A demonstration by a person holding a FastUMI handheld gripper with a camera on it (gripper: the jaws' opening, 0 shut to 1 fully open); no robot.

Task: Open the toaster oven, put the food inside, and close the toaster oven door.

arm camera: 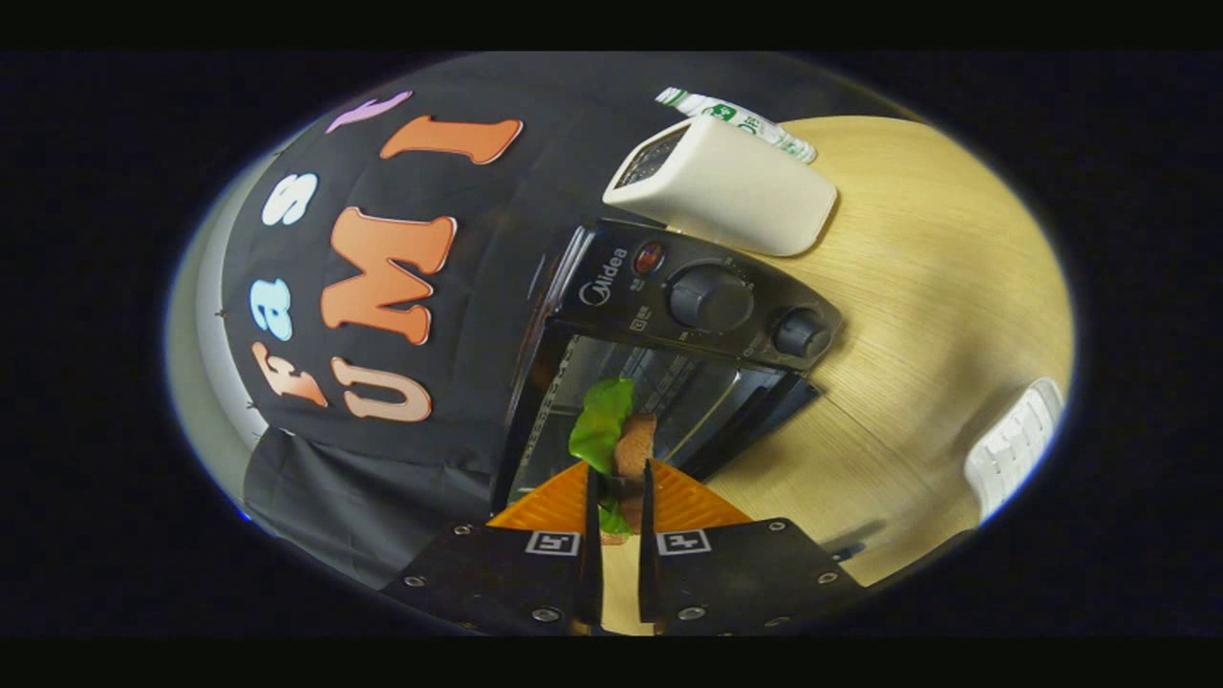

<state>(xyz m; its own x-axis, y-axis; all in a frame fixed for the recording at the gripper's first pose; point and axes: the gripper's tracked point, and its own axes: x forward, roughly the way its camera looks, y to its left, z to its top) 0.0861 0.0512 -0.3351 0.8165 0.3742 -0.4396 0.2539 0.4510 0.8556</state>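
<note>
Hand-held gripper (619,478) pinching sandwich (616,435) between both fingers, apparently at open toaster oven (669,315) mouth

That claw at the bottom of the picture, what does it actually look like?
The claw has two wedge-shaped fingers with ribbed faces that narrow to points. Each sits on a dark, flat block fixed with small silver screws. Each block bears a small square black-and-white tag near its inner edge. No cables are visible.

Glossy toaster oven (669,315), wood-grain table (917,315)
</note>
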